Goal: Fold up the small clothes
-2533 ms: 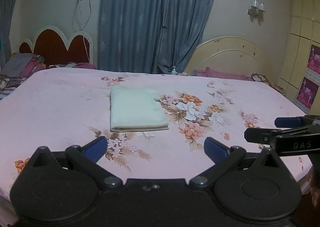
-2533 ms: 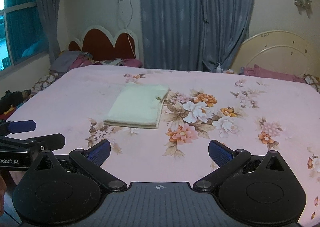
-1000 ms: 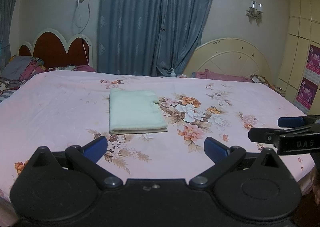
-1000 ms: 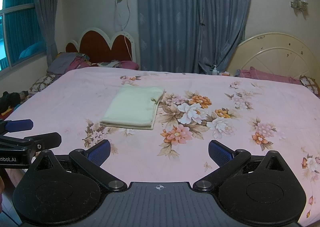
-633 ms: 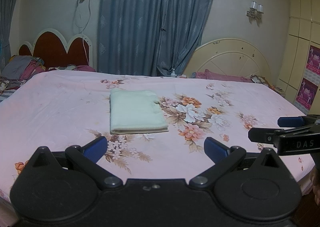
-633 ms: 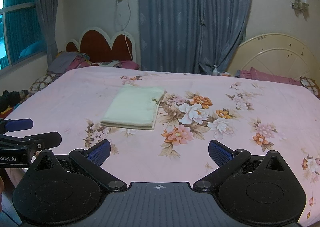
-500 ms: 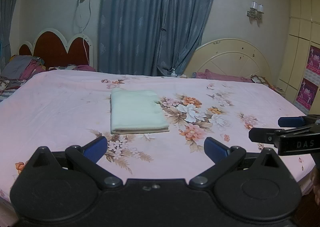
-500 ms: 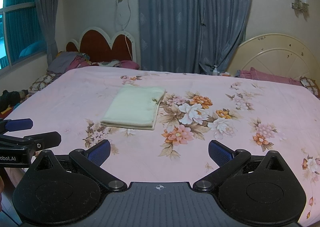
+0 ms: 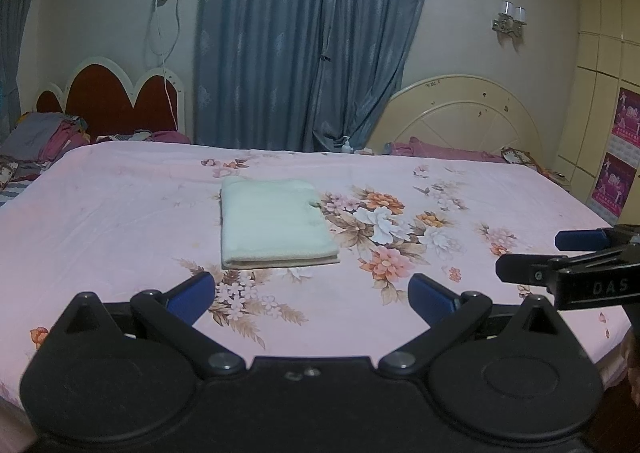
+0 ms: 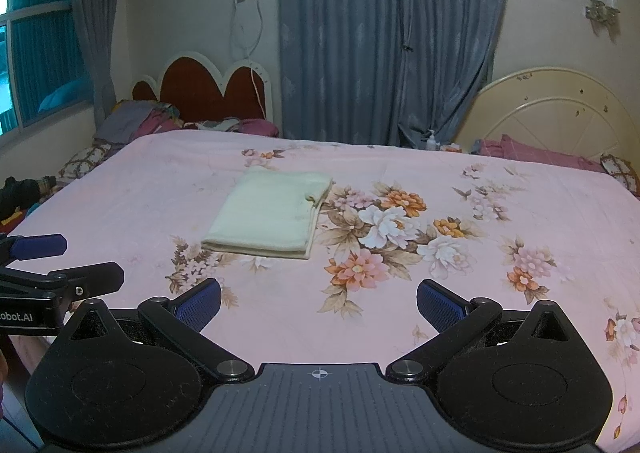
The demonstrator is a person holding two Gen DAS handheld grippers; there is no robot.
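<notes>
A pale green cloth (image 9: 276,227) lies folded into a neat rectangle on the pink floral bed (image 9: 100,221), its doubled edge facing the cameras, near the middle of the sheet. Both the left tongs (image 9: 310,295) and the right tongs (image 10: 318,303) hang spread wide and empty above the bed's near edge, well apart from the cloth. The fold looks complete: layers are stacked squarely, with only a small notch at one side edge. A heap of other clothes (image 10: 136,123) sits by the red headboard (image 10: 200,93); whether those await folding cannot be told.
</notes>
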